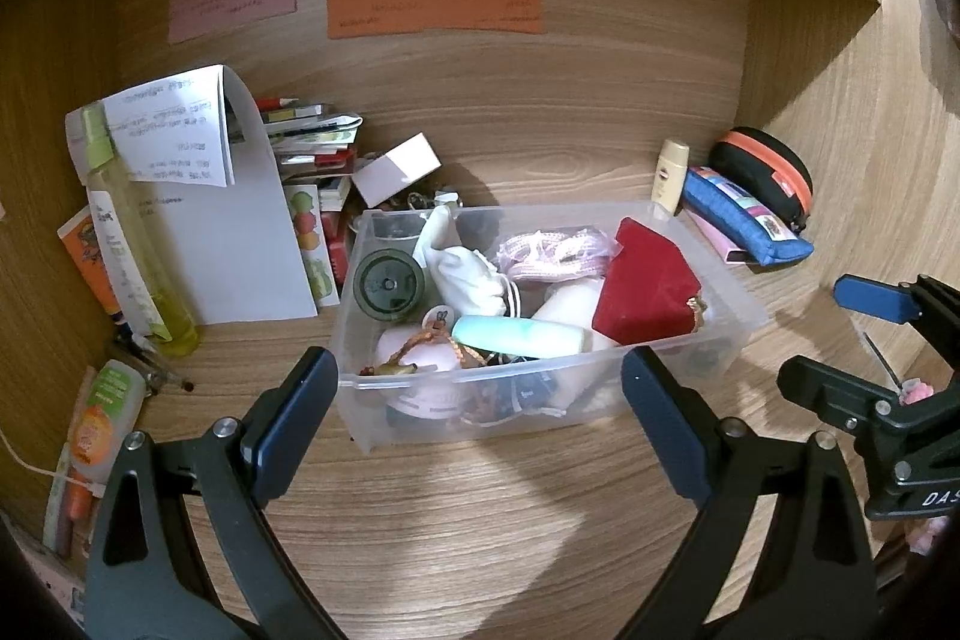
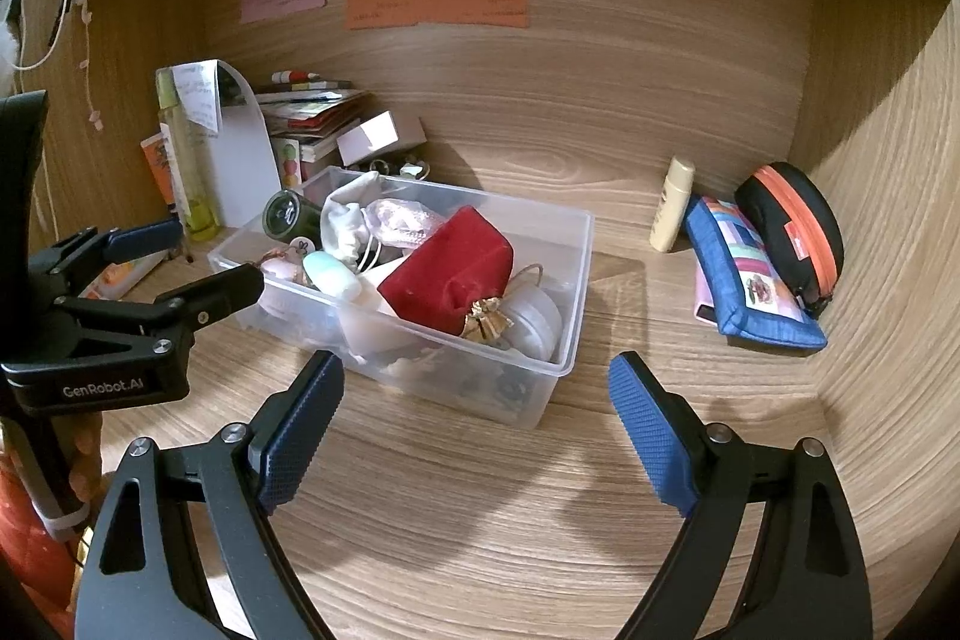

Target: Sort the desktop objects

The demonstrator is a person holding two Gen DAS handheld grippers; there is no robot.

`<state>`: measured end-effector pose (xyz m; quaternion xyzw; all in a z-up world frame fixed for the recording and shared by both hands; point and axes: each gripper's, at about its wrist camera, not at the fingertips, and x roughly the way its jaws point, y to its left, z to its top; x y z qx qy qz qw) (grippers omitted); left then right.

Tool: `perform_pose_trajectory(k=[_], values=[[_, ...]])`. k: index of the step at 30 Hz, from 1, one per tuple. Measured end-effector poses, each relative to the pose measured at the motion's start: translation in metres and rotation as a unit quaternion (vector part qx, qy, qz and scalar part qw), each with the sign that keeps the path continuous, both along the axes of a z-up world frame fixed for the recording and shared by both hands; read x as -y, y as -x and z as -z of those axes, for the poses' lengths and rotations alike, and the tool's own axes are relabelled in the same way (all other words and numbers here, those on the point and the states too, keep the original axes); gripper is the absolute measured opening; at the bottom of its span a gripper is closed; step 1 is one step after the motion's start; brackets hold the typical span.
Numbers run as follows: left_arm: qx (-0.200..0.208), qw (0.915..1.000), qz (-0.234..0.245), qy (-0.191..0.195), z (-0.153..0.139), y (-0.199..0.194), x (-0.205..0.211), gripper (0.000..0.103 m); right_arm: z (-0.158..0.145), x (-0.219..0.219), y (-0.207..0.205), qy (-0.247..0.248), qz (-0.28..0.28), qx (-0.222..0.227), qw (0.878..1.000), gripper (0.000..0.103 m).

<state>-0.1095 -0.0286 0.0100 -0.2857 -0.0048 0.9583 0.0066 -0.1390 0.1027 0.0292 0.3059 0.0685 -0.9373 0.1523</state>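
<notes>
A: Report the container.

B: One clear bin [image 1: 744, 322] stands on the desk [image 1: 480, 508], uncovered and filled to about rim height. All positions below refer to this bin.

A: Contents?

B: As seen from the left wrist camera: a red pouch [image 1: 648, 280] at the right end, tilted, with a gold trim piece at its lower corner; a mint tube [image 1: 519, 337] lying along the near wall; a dark green round lid [image 1: 389, 285] at the left end; a white cloth item [image 1: 465, 268] beside that lid; a pink cord bundle [image 1: 555, 250] toward the far wall. Smaller items lie underneath (too tangled to identify).

A: Items outside the bin?

B: To the right, well apart: a cream bottle [image 2: 672, 205] upright, a blue pouch [image 2: 753, 280], and a black case [image 2: 789, 232] with an orange zipper, the case resting against the pouch. To the left: a yellow spray bottle [image 1: 135, 256], a white sheet [image 1: 240, 244] and stacked booklets [image 1: 312, 142]. A white box [image 1: 396, 169] sits just behind the far left corner.

A: Tong status?

B: Left gripper [image 1: 480, 400]: jaws wide apart, nothing between the pads, tips flanking the near wall in view without visible contact. Right gripper [image 2: 477, 418]: jaws wide apart, empty, aimed at the near right corner, short of it.
</notes>
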Motion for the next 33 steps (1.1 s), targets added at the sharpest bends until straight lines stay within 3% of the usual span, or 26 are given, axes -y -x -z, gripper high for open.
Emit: perform_pose_trajectory(k=[21,33], values=[[0.015,0.9992,-0.006,-0.035,0.003,0.006,0.0084,0.097,0.001,0.0029,-0.0019,0.0,-0.007,0.004,1.0,0.089],[-0.001,0.9998,-0.002,-0.022,0.0026,0.003,0.0047,0.097,0.0039,0.0041,-0.0004,0.003,-0.008,0.01,1.0,0.089]])
